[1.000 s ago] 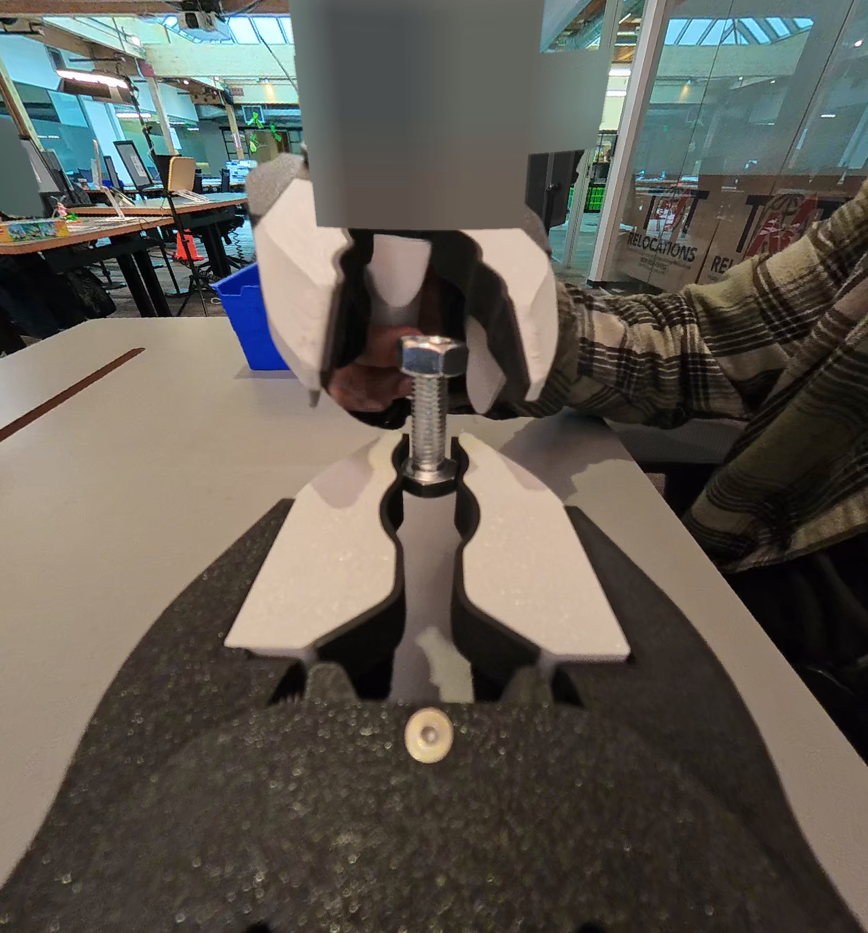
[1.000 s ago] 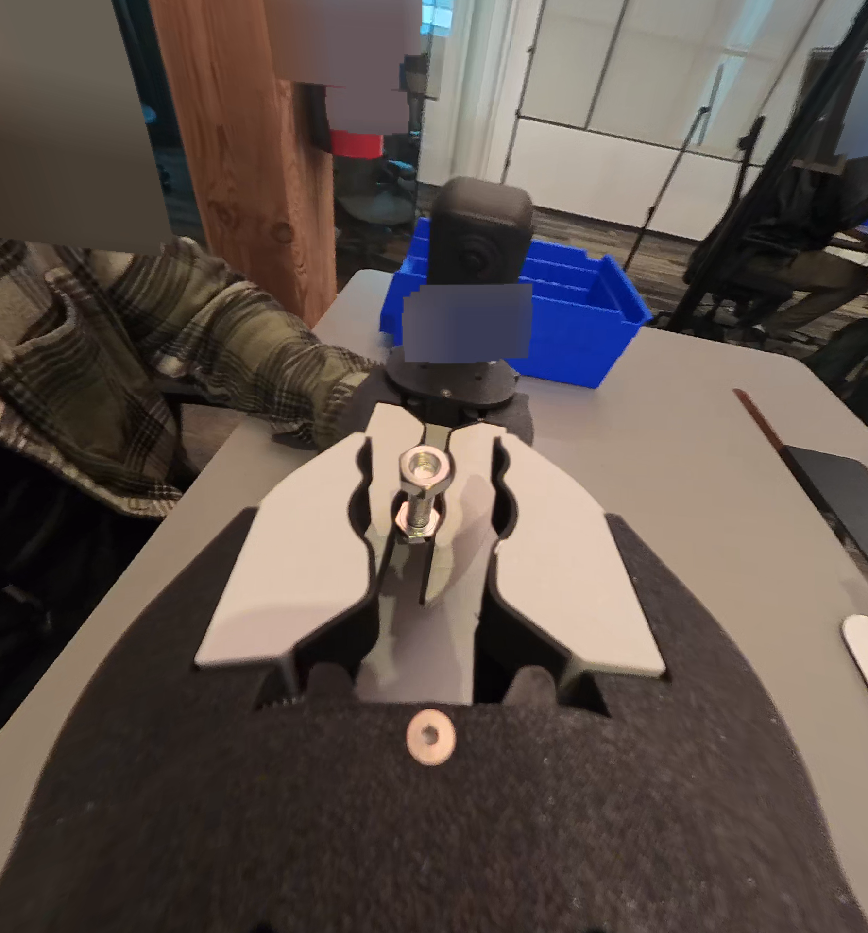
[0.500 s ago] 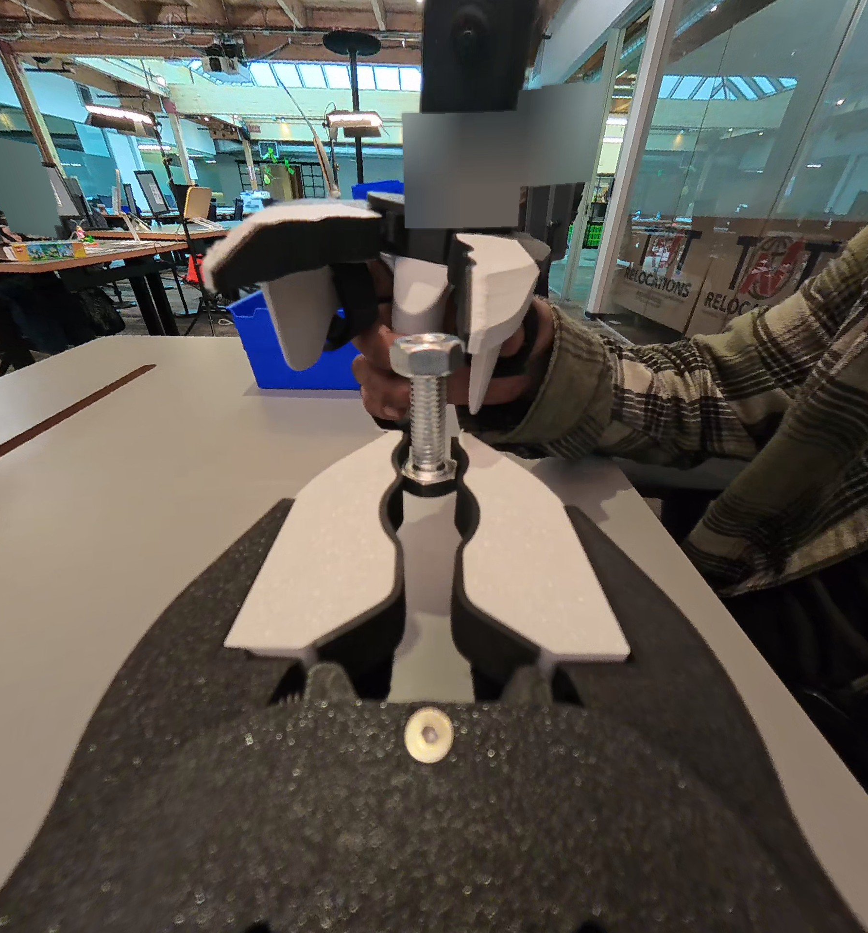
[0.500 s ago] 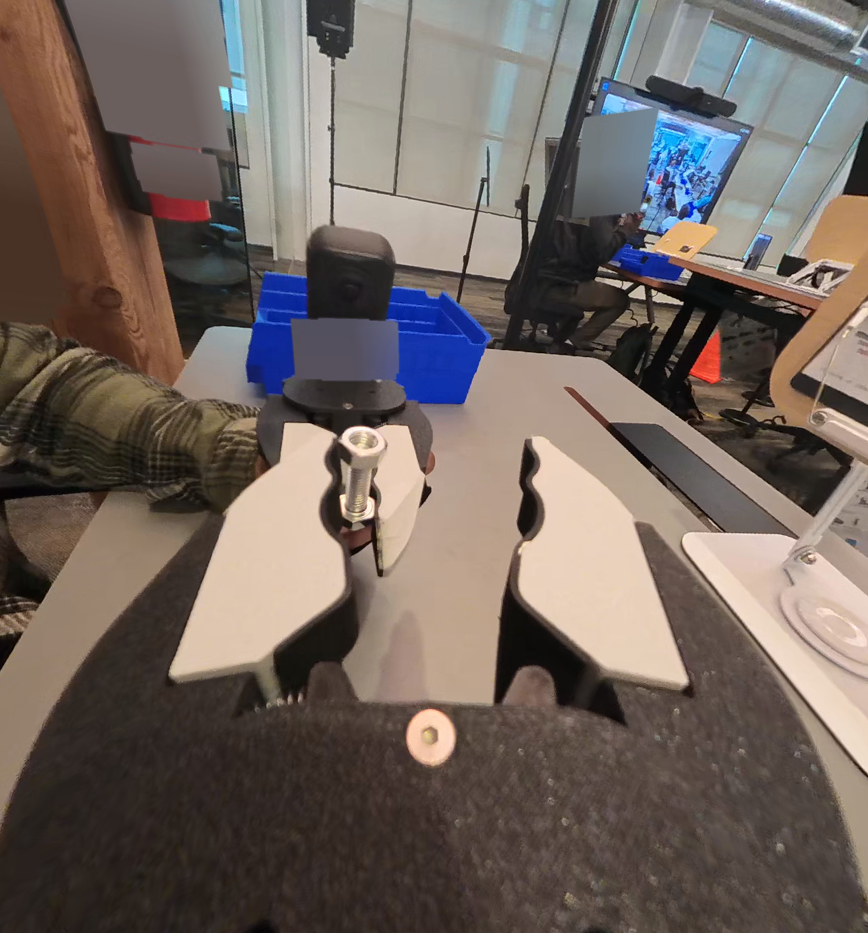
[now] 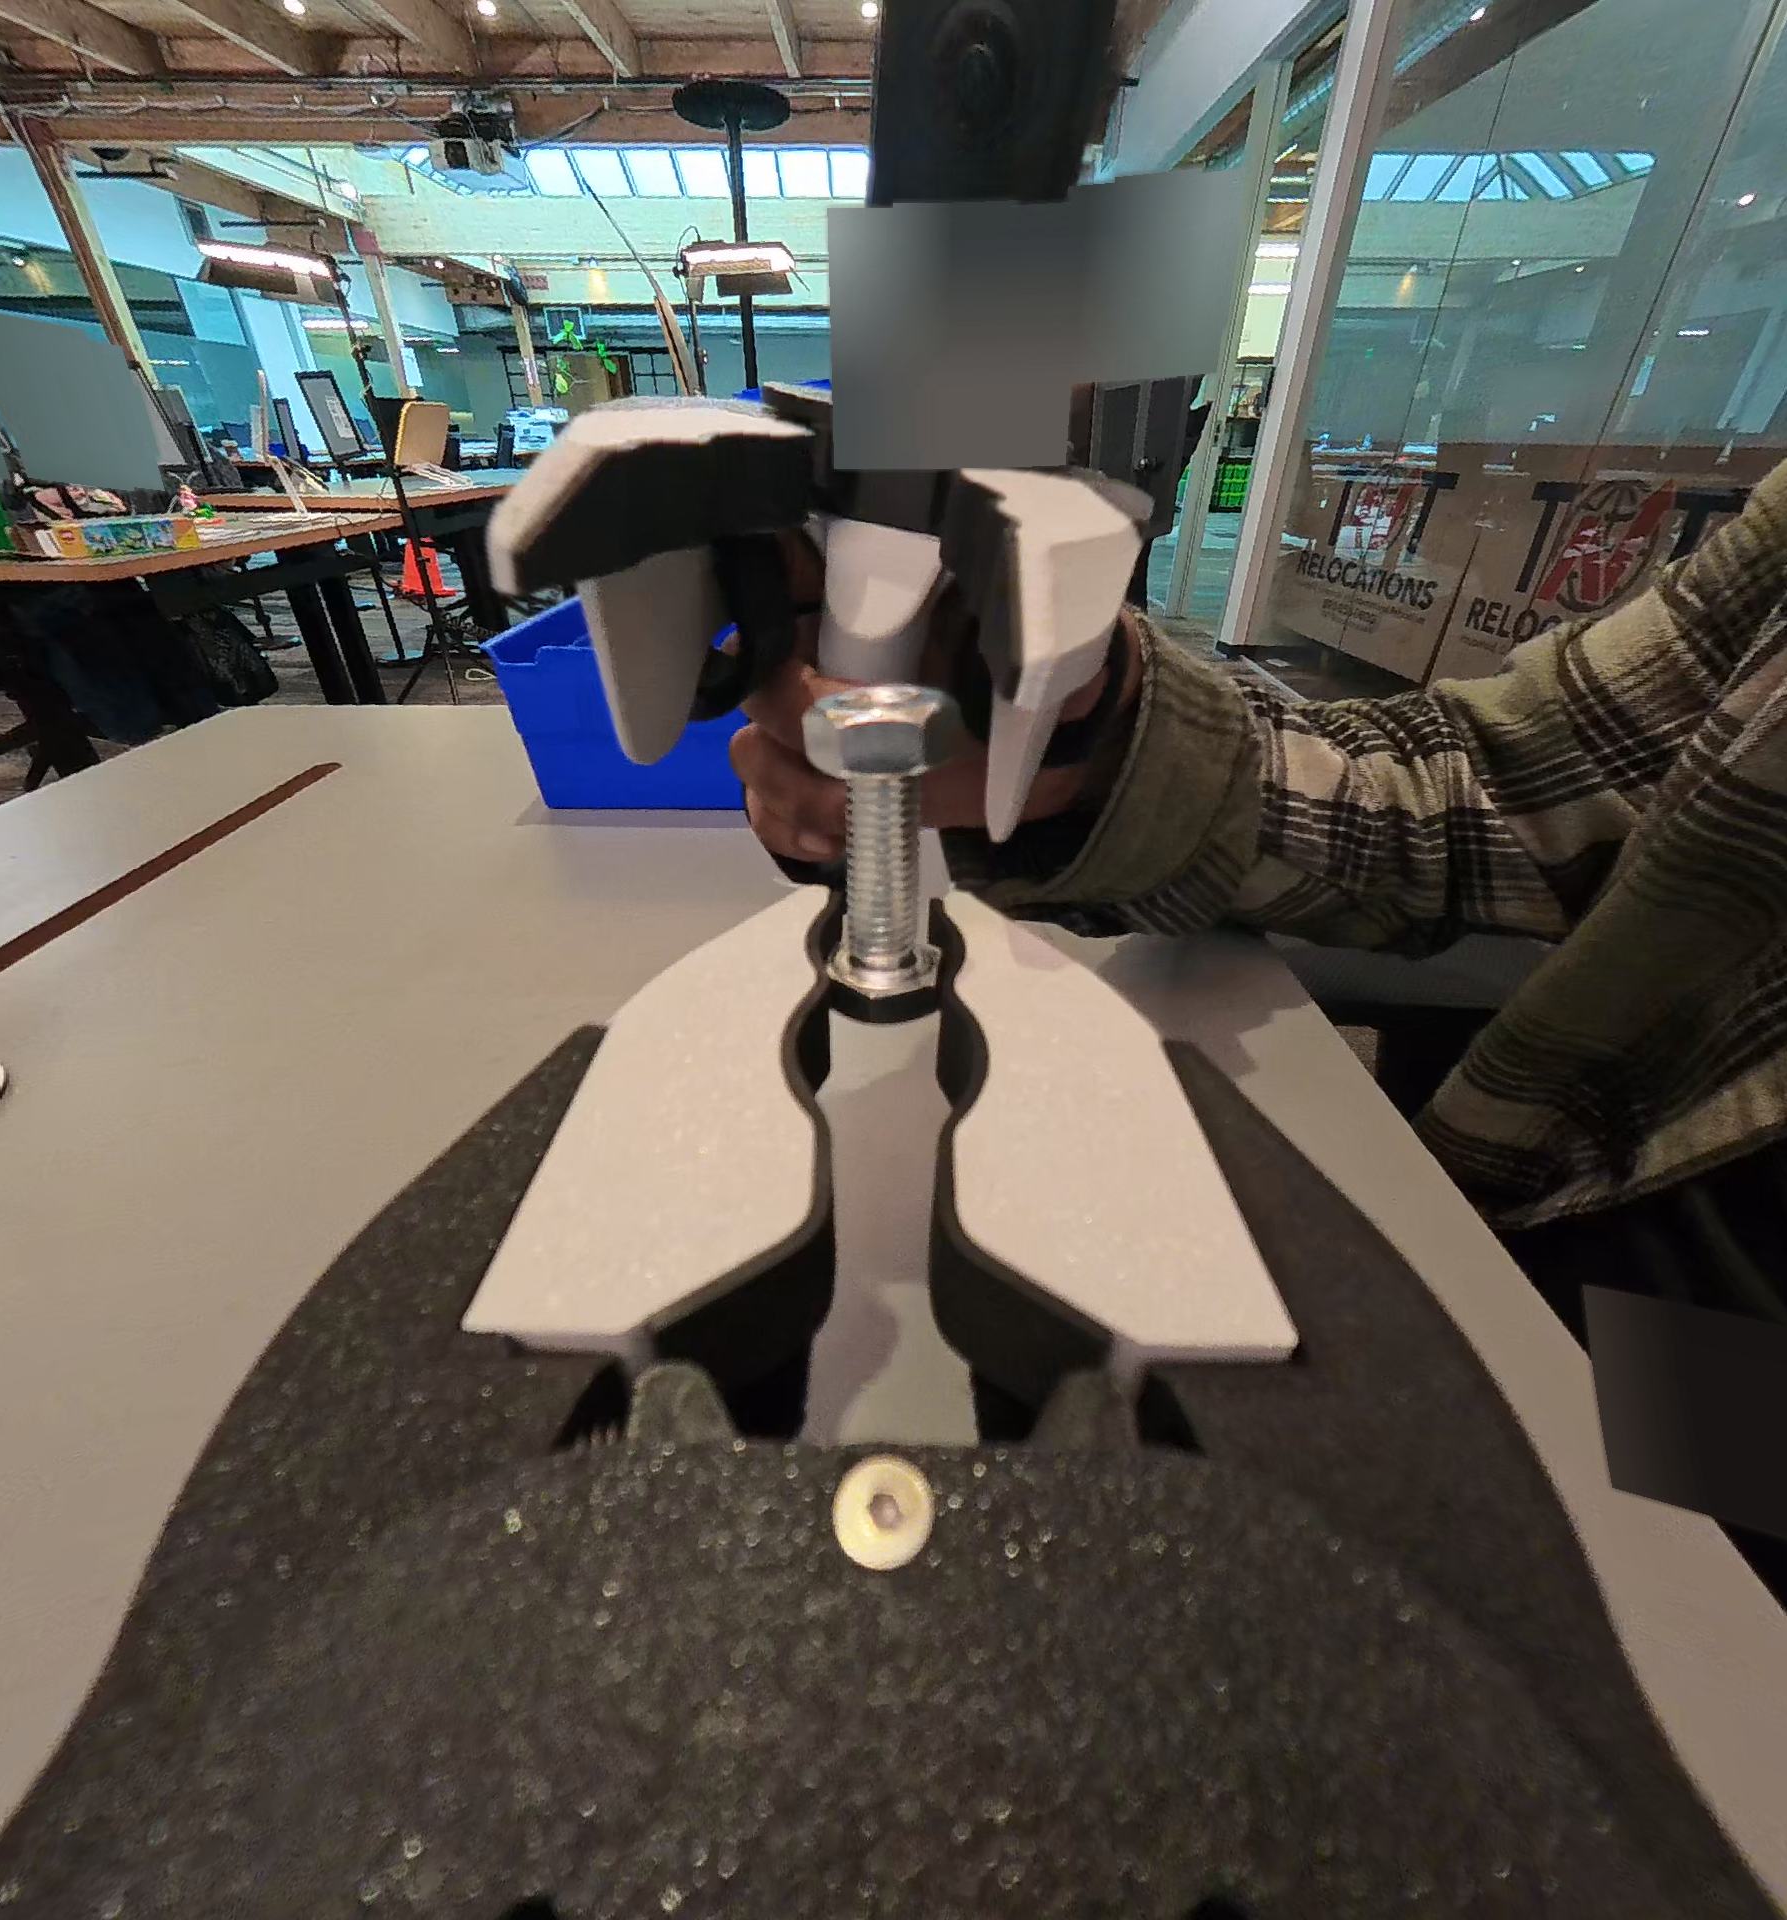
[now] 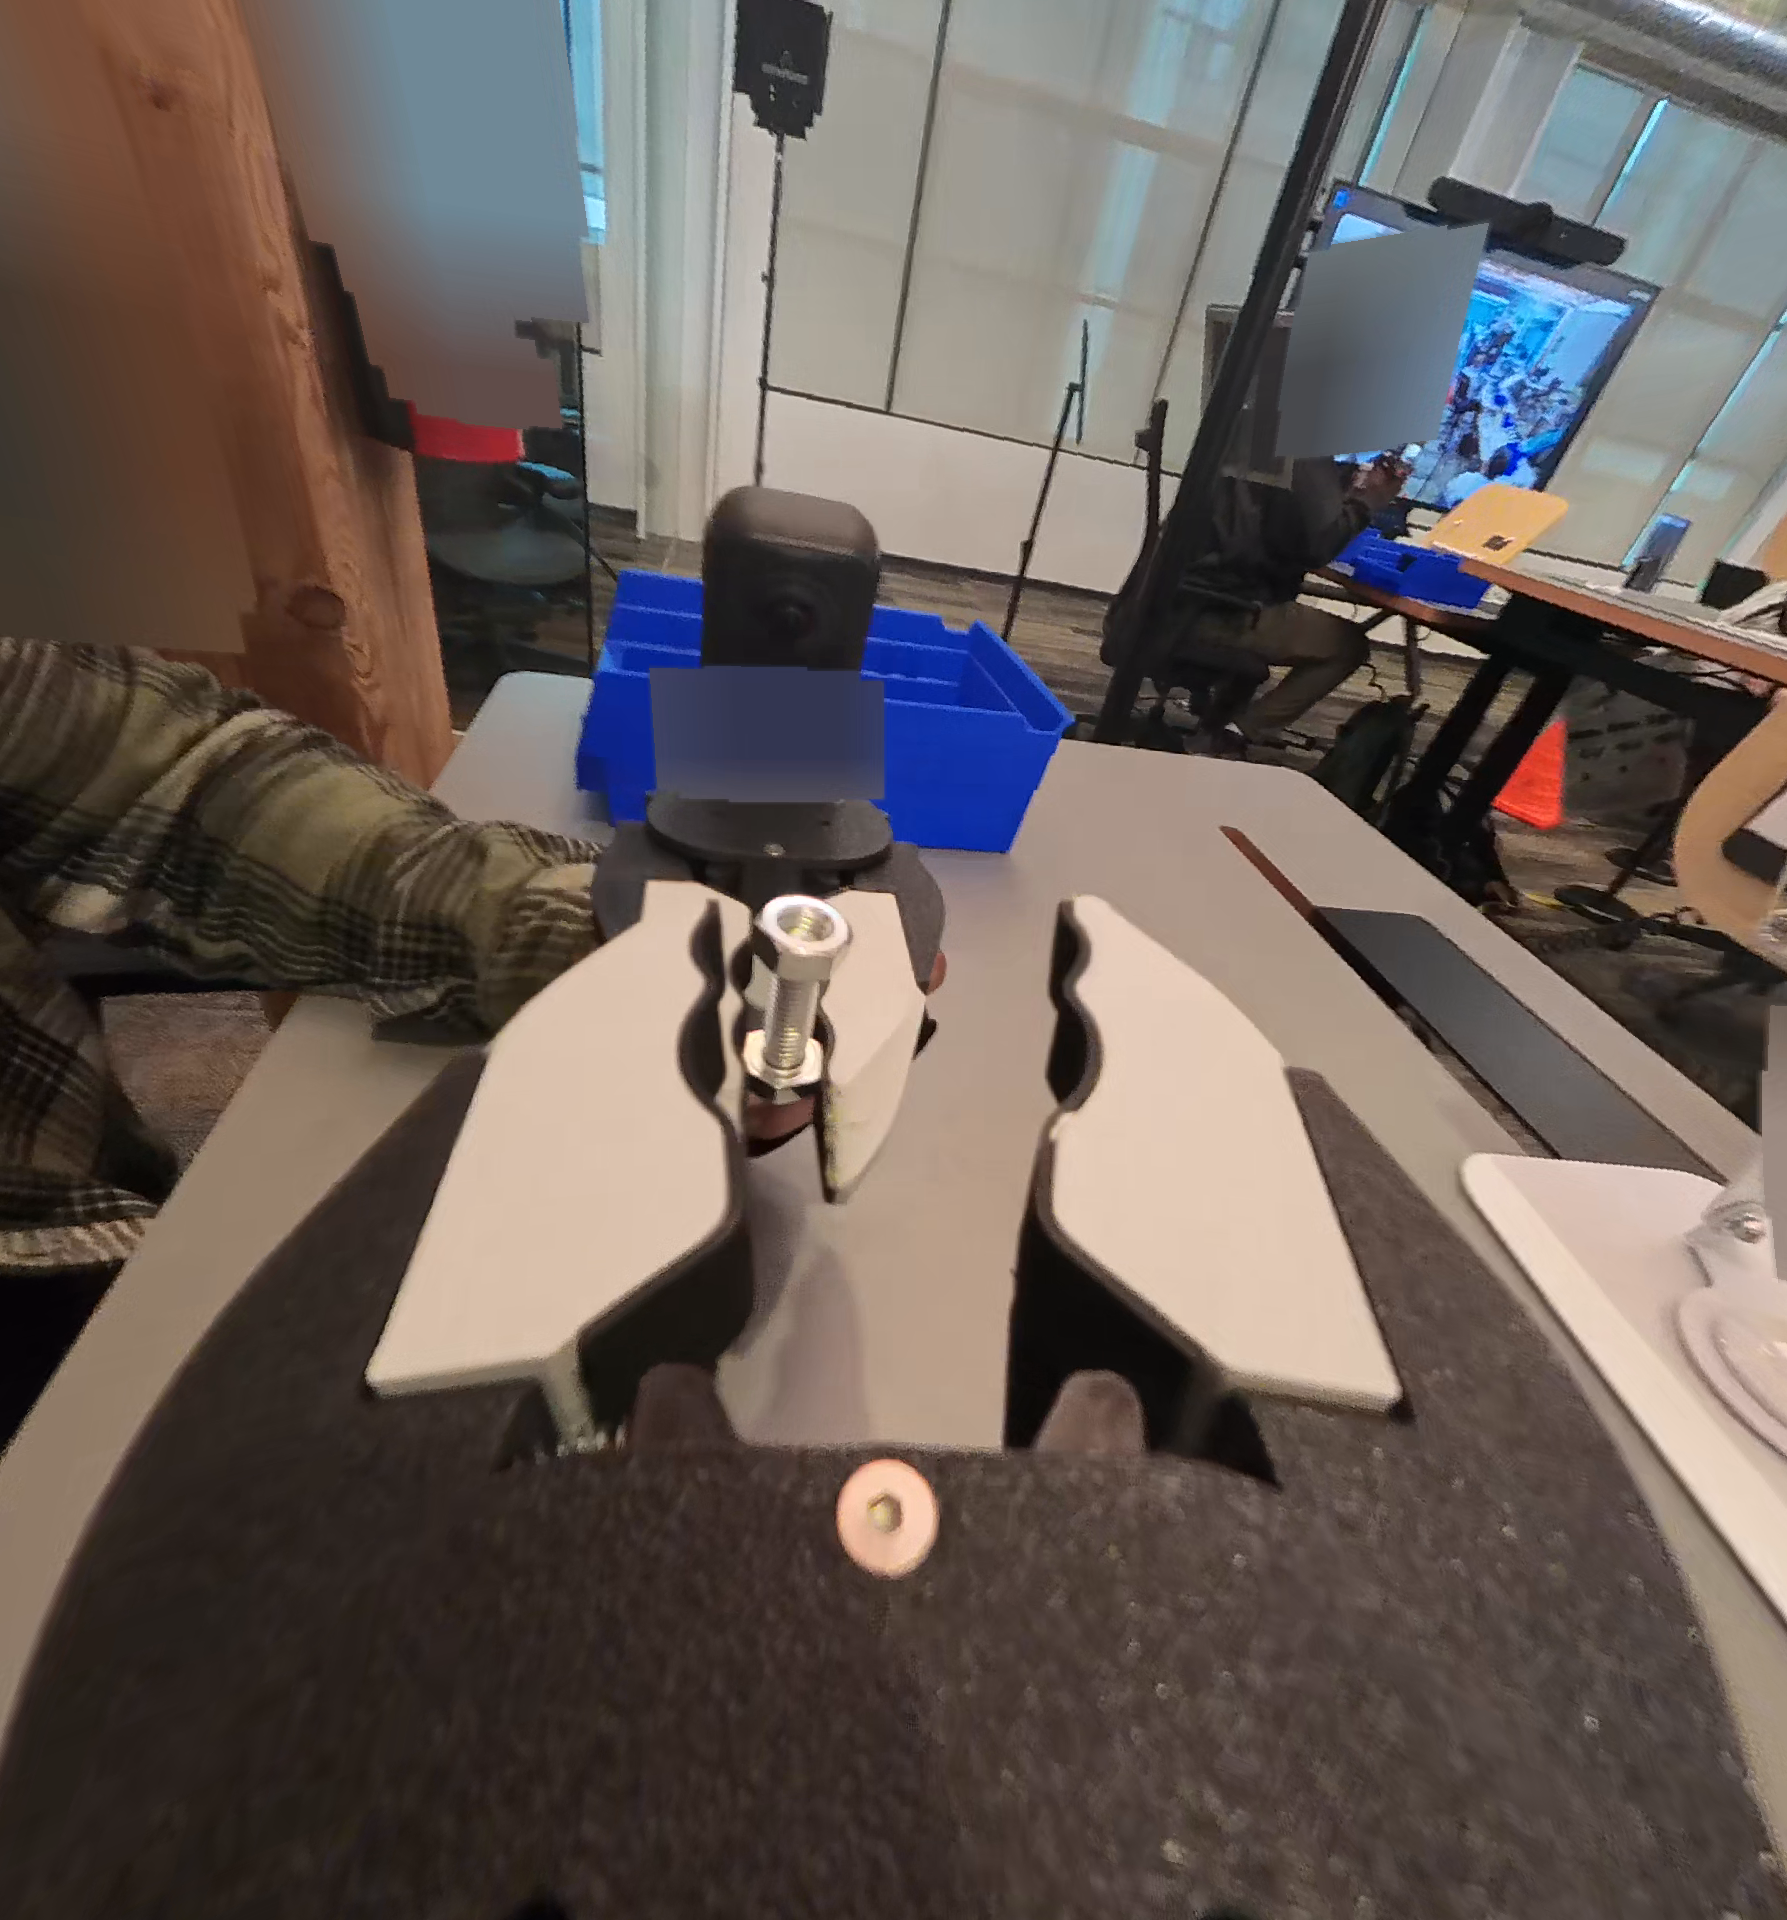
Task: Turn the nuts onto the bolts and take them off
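Left wrist view is showing the left tongs (image 5: 884, 925) pressing together on a silver nut (image 5: 881, 968), pinching it between the two white tips. A silver bolt (image 5: 878, 831) is standing upright out of that nut, its six-sided head on top and its thread showing bare all the way between head and nut. The pair is being held just above the grey desk (image 5: 297, 987), near the edge on the person's side, with a plaid sleeve (image 5: 1388, 769) reaching in from there. The right tongs (image 5: 827, 769) are hanging over and behind the bolt head with the fingers spread apart, gripping nothing; a hand (image 5: 785, 800) is showing behind them. In the right wrist view the same spread is clear, and the bolt is sitting just beside one finger, though whether it is touching that finger cannot be told. A blue bin (image 5: 598, 727) is resting at the far edge of the desk. Judging from this, the nut is sitting at the very tip of the thread, so it is either only just started or nearly off; which of the two cannot be told. Either way, turning is in progress, not finished: the right tongs are looking ready to close on the head for another twist.
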`<action>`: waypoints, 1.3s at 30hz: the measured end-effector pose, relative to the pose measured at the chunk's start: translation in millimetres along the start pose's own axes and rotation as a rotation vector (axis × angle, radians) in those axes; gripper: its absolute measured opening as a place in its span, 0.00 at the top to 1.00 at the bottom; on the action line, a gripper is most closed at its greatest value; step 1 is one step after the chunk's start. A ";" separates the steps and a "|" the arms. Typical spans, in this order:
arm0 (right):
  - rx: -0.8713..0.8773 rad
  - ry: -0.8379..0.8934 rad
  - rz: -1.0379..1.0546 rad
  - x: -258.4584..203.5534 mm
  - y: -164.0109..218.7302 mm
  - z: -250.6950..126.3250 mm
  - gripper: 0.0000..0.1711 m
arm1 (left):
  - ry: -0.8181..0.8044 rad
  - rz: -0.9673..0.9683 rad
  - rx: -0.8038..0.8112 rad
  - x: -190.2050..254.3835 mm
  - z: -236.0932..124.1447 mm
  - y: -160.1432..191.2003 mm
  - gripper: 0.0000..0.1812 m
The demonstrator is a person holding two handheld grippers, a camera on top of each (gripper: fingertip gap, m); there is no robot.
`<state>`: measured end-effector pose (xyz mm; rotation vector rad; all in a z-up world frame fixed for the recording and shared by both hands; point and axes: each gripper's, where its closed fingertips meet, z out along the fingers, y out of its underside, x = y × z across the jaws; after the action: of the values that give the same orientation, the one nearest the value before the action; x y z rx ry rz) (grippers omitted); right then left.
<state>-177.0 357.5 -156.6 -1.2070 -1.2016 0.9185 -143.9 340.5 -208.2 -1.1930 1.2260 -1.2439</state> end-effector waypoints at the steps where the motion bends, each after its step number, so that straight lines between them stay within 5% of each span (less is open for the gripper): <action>1: 0.005 -0.016 0.024 -2.5 -0.8 1.1 0.66 | -0.006 0.003 -0.002 -0.7 -0.1 0.1 0.92; 9: -0.021 0.114 0.335 -0.8 11.1 9.8 0.75 | -0.102 0.040 -0.017 -11.9 -2.8 1.3 0.92; 21: -0.050 0.129 0.159 -8.4 13.8 19.7 0.89 | -0.108 0.039 -0.023 -11.9 -3.8 0.5 0.92; 39: -0.058 -0.401 0.108 -39.6 20.1 8.6 0.89 | 0.056 0.050 -0.091 12.6 4.8 12.4 0.92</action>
<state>-190.6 324.0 -183.9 -1.1750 -1.4982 1.2554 -139.4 327.6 -220.4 -1.1924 1.3588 -1.2024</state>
